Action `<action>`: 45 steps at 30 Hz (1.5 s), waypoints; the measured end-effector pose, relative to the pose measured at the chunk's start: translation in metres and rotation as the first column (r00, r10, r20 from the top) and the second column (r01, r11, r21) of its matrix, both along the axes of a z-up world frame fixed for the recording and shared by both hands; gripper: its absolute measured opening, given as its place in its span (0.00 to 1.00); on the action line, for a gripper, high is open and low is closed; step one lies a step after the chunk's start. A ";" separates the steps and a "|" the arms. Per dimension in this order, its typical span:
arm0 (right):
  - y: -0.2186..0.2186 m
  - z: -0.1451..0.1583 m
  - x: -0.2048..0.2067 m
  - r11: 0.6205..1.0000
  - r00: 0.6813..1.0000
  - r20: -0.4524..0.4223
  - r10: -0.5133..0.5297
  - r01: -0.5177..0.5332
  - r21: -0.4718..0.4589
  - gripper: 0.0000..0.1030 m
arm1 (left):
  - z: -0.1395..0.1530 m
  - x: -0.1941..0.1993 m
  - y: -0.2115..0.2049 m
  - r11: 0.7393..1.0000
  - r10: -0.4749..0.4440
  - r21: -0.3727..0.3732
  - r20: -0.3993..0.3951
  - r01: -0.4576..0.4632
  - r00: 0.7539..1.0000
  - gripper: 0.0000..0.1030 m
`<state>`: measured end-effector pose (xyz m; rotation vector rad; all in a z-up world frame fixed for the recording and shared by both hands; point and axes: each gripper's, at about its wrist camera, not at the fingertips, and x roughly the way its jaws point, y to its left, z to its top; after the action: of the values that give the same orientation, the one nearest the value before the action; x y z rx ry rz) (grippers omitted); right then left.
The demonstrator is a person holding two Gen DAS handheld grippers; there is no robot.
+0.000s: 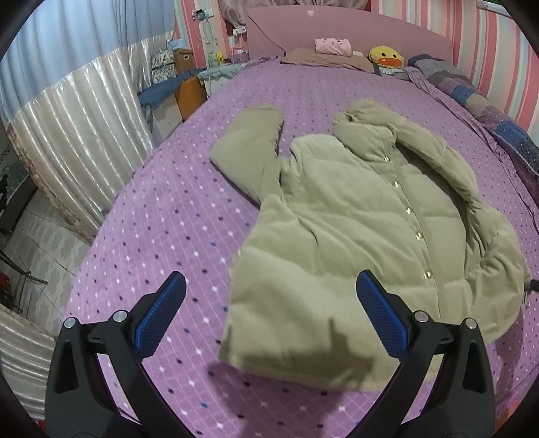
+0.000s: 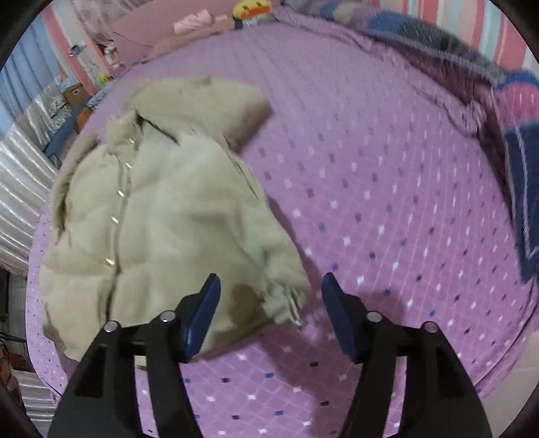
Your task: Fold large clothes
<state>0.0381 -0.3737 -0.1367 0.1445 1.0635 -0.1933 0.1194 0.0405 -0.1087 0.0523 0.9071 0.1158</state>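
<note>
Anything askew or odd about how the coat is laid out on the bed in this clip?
Slightly. The beige coat lies buttoned and front up on the purple bedspread, but its sleeves do not match: one sticks out to the side, the other curls along the body. Both the left gripper and right gripper are open and empty.

No text, label, brand or number can be read in either view. The far pink headboard (image 1: 337,30) carries a small pale mark near its top edge, perhaps a logo, too small to make out. The pink cushion (image 1: 333,46) in front of it shows only a drawn face, not lettering.
</note>
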 end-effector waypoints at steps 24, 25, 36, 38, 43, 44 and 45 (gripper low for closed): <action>0.115 -0.032 0.244 0.955 0.978 -0.020 0.207 -0.207 -0.211 0.68 | -0.046 0.165 0.023 0.999 0.022 0.036 -0.072 -0.019 0.997 0.97; 0.119 -0.042 0.258 0.952 0.978 -0.036 0.205 -0.208 -0.227 0.68 | -0.052 0.170 0.021 0.999 0.021 0.038 -0.077 -0.018 0.997 0.97; 0.090 -0.052 0.258 0.935 0.988 -0.032 0.148 -0.150 -0.320 0.10 | -0.092 0.186 0.016 0.998 0.019 0.067 -0.129 -0.010 0.991 0.97; 0.079 -0.038 0.243 0.923 0.992 -0.001 0.129 -0.121 -0.365 0.09 | -0.088 0.181 0.016 0.998 0.016 0.058 -0.120 -0.009 0.993 0.97; 0.029 -0.025 0.205 0.922 0.998 -0.023 0.051 -0.056 -0.382 0.09 | -0.077 0.163 0.010 0.998 -0.001 0.065 -0.091 0.007 0.996 0.97; 0.022 -0.028 0.201 0.926 0.999 -0.037 0.038 -0.049 -0.375 0.09 | -0.076 0.162 0.010 0.997 -0.002 0.071 -0.092 0.009 0.996 0.97; 0.018 -0.029 0.200 0.926 0.998 -0.047 0.032 -0.048 -0.374 0.09 | -0.076 0.161 0.009 0.997 -0.002 0.078 -0.094 0.010 0.996 0.97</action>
<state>0.2379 -0.3558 -0.1661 -0.2280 1.0500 -0.3605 0.2806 0.0500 -0.1846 0.1343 0.9963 0.1443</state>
